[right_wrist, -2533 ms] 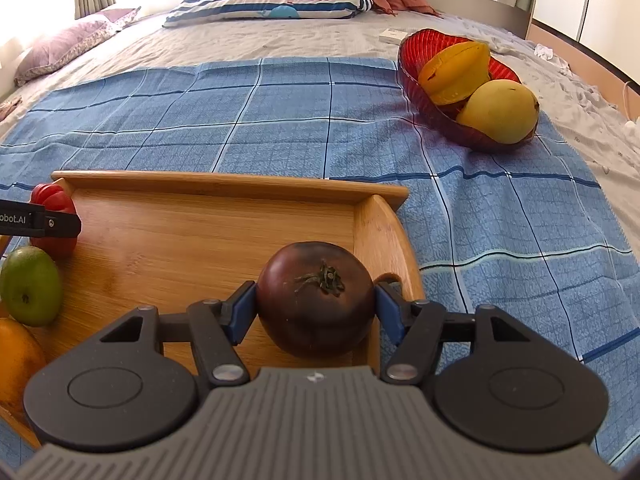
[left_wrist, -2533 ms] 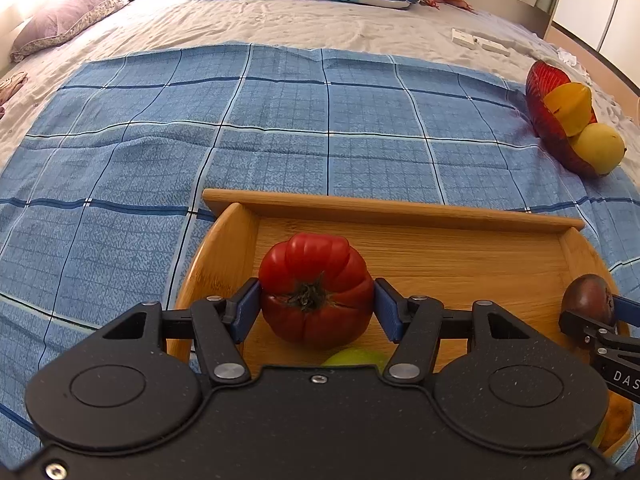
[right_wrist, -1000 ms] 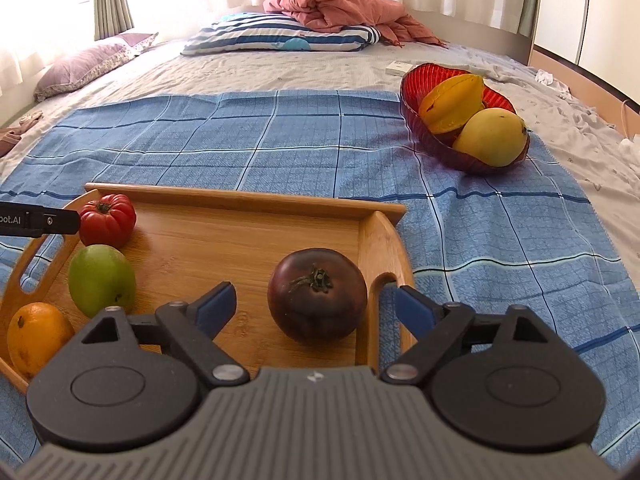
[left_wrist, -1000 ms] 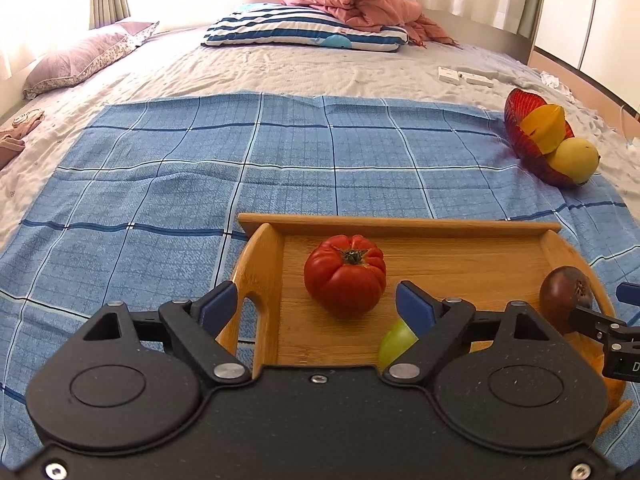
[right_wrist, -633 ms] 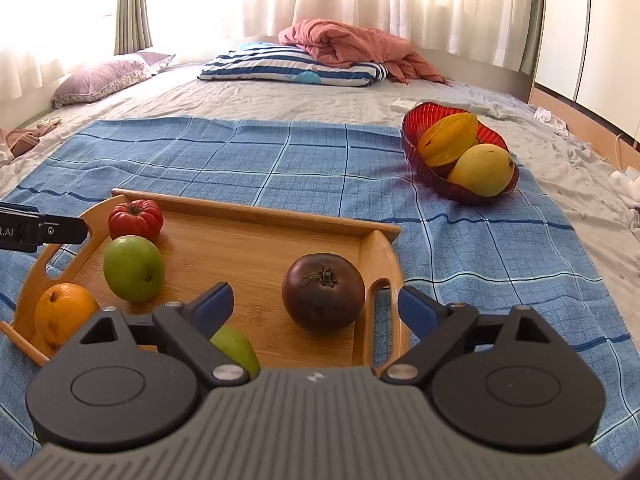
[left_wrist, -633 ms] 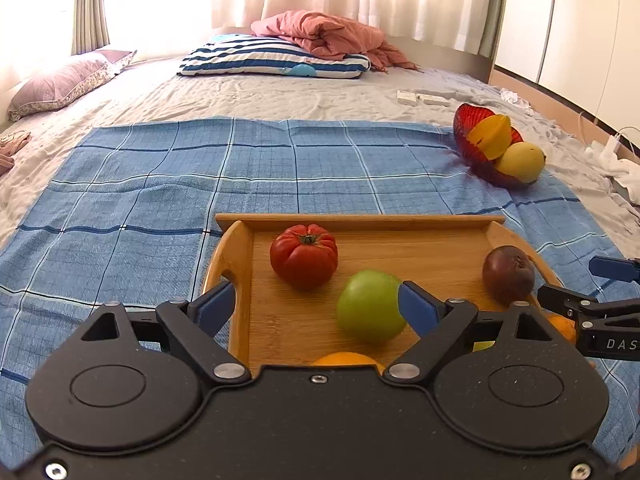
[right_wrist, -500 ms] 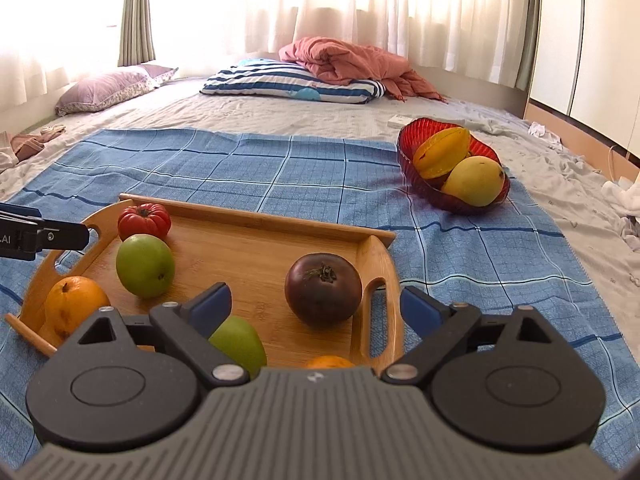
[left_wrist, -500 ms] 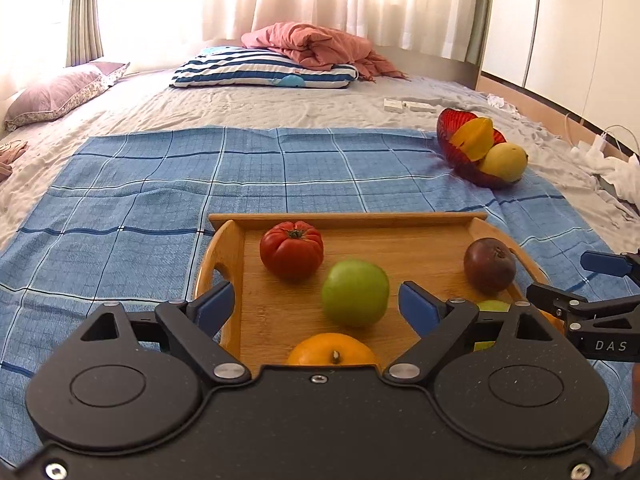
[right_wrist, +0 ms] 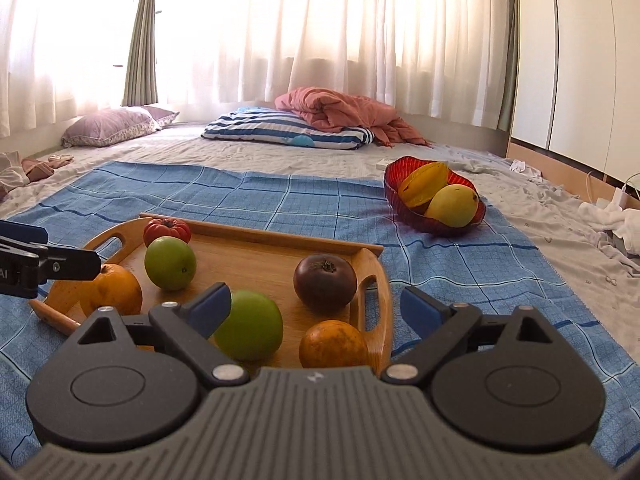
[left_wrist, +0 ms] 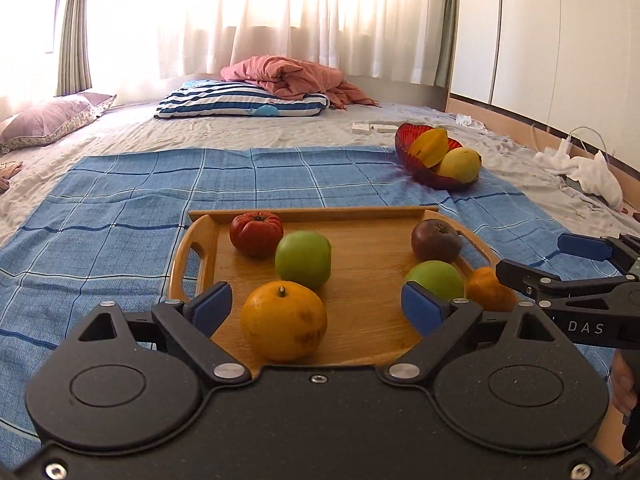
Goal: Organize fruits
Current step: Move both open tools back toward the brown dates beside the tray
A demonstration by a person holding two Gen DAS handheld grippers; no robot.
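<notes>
Tray (left_wrist: 208, 236): wooden, on the blue checked cloth (left_wrist: 100, 208); holds red tomato (left_wrist: 256, 233), dark tomato (left_wrist: 436, 240), two green fruits, two oranges.
Left gripper (left_wrist: 318, 306): jaws just widening, nothing gripped.
Right gripper (right_wrist: 316, 306): spread wide, empty.
Red bowl (right_wrist: 394, 190): yellow fruit, probably mango and starfruit.

Sunlit sheer curtains (right_wrist: 320, 40), bed (right_wrist: 240, 160) with striped pillow (right_wrist: 280, 132), white wardrobe doors (right_wrist: 580, 60)

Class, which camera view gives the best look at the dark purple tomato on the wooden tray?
The right wrist view: the dark purple tomato sits near and unobstructed, stem visible. The left wrist view shows it smaller, farther away, behind a green fruit.
</notes>
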